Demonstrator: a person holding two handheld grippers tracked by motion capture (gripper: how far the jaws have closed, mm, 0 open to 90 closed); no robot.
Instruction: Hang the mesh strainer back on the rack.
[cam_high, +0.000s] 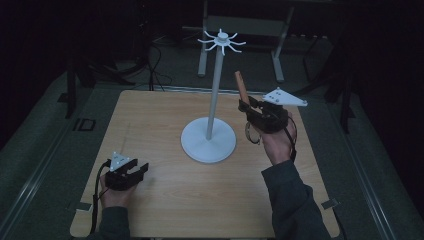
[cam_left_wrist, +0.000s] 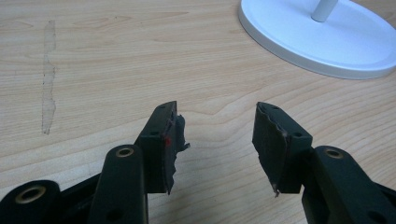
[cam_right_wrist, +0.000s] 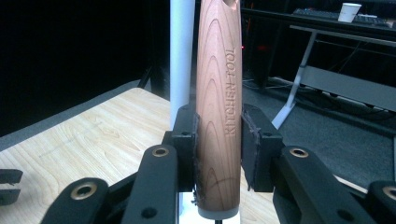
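My right gripper (cam_high: 248, 106) is shut on a wooden kitchen-tool handle (cam_high: 240, 86), held upright to the right of the white stand's pole (cam_high: 215, 95). In the right gripper view the handle (cam_right_wrist: 218, 116), stamped KITCHEN-TOOL, stands gripped between both pads (cam_right_wrist: 188, 149), with the pole (cam_right_wrist: 181, 51) just behind it on the left. The stand has a round base (cam_high: 208, 141) and a hooked crown (cam_high: 221, 41) on top. My left gripper (cam_high: 142, 169) rests open on the table at the front left. In its own view my left gripper (cam_left_wrist: 215, 140) holds nothing over bare wood, with the base (cam_left_wrist: 327, 42) ahead on the right.
The wooden table (cam_high: 150, 125) has a pale scuff (cam_left_wrist: 48, 79) on the left. Beyond the far edge stand a metal-legged bench (cam_high: 240, 30) and loose cables (cam_high: 155, 65) on the dark floor. A white cup (cam_right_wrist: 349, 11) sits on a desk far behind.
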